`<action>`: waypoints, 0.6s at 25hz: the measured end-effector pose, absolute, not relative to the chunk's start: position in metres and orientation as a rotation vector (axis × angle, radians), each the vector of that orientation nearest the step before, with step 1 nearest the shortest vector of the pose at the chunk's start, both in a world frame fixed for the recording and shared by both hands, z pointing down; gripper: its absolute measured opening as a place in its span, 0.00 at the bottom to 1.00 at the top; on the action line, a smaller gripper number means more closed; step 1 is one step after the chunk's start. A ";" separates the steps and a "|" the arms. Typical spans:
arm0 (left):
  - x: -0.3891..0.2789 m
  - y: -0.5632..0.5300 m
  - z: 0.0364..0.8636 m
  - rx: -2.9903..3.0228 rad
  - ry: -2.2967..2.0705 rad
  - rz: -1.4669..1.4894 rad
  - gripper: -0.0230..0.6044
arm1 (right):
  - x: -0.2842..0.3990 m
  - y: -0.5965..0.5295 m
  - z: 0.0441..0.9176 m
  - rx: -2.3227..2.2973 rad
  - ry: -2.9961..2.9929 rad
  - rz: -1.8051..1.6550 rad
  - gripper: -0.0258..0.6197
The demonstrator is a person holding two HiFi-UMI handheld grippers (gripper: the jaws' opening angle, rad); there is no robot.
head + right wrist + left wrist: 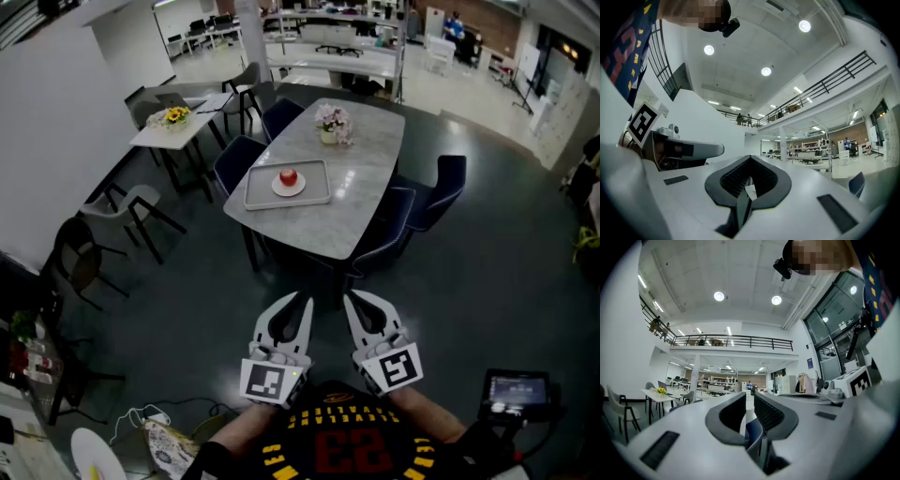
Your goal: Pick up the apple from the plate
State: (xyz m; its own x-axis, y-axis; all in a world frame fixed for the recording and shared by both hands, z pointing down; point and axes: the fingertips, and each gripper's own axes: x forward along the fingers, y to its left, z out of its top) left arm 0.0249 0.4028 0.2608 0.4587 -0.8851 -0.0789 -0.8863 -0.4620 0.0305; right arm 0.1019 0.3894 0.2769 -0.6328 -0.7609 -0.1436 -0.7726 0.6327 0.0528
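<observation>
A red apple (pixel 288 176) rests on a small white plate (pixel 289 188), which sits on a grey tray (pixel 258 195) at the left side of a marble-topped table (pixel 370 178), seen far ahead in the head view. My left gripper (pixel 305 298) and right gripper (pixel 349 295) are held side by side close to my body, well short of the table and above the dark floor. Both point toward the table and are shut on nothing. The left gripper (pixel 749 397) and right gripper (pixel 749 159) face the open hall in their own views, where the apple is not visible.
Dark blue chairs (pixel 439 187) ring the table, one (pixel 239 161) beside the tray. A flower pot (pixel 332 124) stands at the table's far end. A white side table with yellow flowers (pixel 174 117) and grey chairs (pixel 136 208) lie to the left. A screen device (pixel 516 389) is at lower right.
</observation>
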 end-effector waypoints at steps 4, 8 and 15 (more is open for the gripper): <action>0.014 0.406 0.261 -2.666 1.636 0.121 0.12 | 0.097 0.390 0.267 -1.300 2.720 0.194 0.05; 0.010 0.401 0.260 -2.665 1.630 0.120 0.12 | 0.093 0.380 0.273 -1.309 2.721 0.156 0.05; 0.007 0.386 0.272 -2.686 1.602 0.103 0.12 | 0.093 0.366 0.284 -1.372 2.680 0.154 0.05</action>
State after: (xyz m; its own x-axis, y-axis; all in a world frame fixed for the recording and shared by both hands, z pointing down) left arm 0.0071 0.3862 0.2716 0.4736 -0.8785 -0.0630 -0.8793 -0.4756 0.0227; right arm 0.0935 0.3662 0.2844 -0.5794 -0.7993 -0.1592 -0.8123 0.5824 0.0324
